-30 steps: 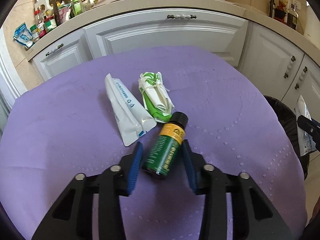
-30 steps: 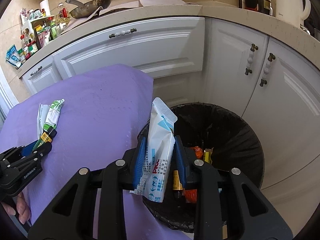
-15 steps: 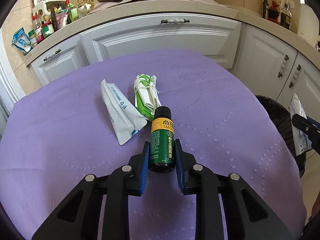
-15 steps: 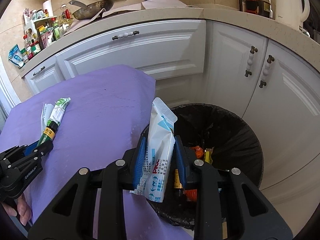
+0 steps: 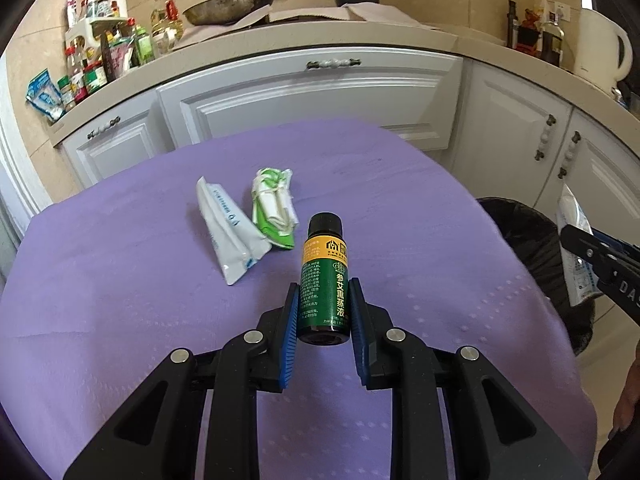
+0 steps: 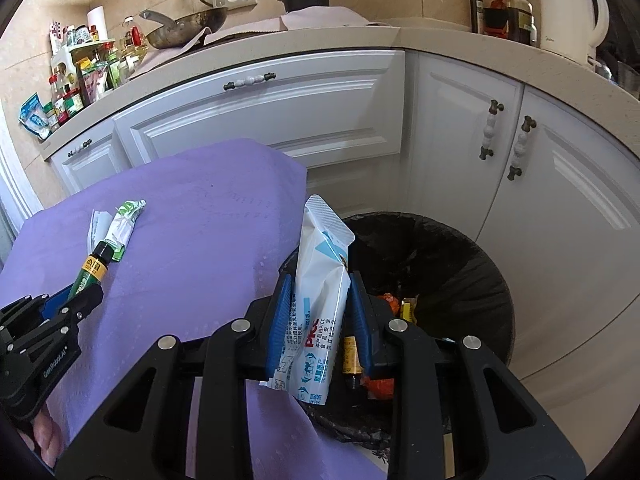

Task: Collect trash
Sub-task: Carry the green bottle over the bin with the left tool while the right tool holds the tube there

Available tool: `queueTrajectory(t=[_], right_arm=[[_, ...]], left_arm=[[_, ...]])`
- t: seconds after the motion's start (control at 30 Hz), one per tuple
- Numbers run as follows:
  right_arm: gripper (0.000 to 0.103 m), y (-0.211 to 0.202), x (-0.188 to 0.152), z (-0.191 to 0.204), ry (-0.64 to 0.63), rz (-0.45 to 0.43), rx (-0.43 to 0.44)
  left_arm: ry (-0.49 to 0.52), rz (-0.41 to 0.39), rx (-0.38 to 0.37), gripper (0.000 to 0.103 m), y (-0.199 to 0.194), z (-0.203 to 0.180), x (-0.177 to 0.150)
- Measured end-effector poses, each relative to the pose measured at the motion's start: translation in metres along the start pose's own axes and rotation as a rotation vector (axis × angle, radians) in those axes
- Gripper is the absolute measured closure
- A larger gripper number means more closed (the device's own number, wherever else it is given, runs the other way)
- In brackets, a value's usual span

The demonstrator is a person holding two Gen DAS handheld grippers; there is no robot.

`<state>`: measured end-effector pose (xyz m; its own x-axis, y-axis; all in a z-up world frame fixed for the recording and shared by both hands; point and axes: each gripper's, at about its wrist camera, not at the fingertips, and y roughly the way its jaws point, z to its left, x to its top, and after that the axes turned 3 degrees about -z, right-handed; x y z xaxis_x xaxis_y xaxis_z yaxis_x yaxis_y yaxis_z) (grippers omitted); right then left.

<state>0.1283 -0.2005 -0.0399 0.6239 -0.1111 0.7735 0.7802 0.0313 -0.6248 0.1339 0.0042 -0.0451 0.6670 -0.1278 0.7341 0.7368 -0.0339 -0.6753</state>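
My left gripper (image 5: 323, 312) is shut on a small dark green bottle (image 5: 325, 280) with a black cap and yellow band, lifted just off the purple tablecloth (image 5: 120, 280). Beyond it on the cloth lie a white sachet (image 5: 228, 228) and a crumpled green-and-white wrapper (image 5: 274, 208). My right gripper (image 6: 318, 312) is shut on a white and blue packet (image 6: 320, 300) at the near rim of the black-lined trash bin (image 6: 460, 264). The left gripper (image 6: 76, 300) with the bottle (image 6: 90, 274) also shows at the left of the right wrist view.
White kitchen cabinets (image 5: 312, 92) curve behind the table and the bin. The counter above carries a wok (image 5: 228, 4), condiment bottles (image 5: 100, 60) and a white kettle (image 6: 568, 12). Orange and yellow wrappers (image 6: 400, 308) lie inside the bin.
The left jaws have come together on the green bottle, which lay loose between them before, and have raised it off the cloth. The right gripper and its packet have stayed in place.
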Motion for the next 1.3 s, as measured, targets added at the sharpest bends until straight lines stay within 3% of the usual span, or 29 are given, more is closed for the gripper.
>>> queueTrajectory(t=[0.67, 1.0, 1.3], right_arm=[[0.075, -0.028, -0.008, -0.052, 0.06, -0.061, -0.106], [0.074, -0.03, -0.017, -0.079, 0.09, -0.064, -0.14], [0.074, -0.024, -0.022, -0.092, 0.101, -0.055, -0.142]], left_arm=[[0.1, -0.144, -0.15, 0.079, -0.032, -0.078, 0.018], [0.139, -0.165, -0.2, 0.079, -0.033, -0.118, 0.017], [0.15, -0.154, -0.196, 0.078, -0.025, -0.135, 0.015]])
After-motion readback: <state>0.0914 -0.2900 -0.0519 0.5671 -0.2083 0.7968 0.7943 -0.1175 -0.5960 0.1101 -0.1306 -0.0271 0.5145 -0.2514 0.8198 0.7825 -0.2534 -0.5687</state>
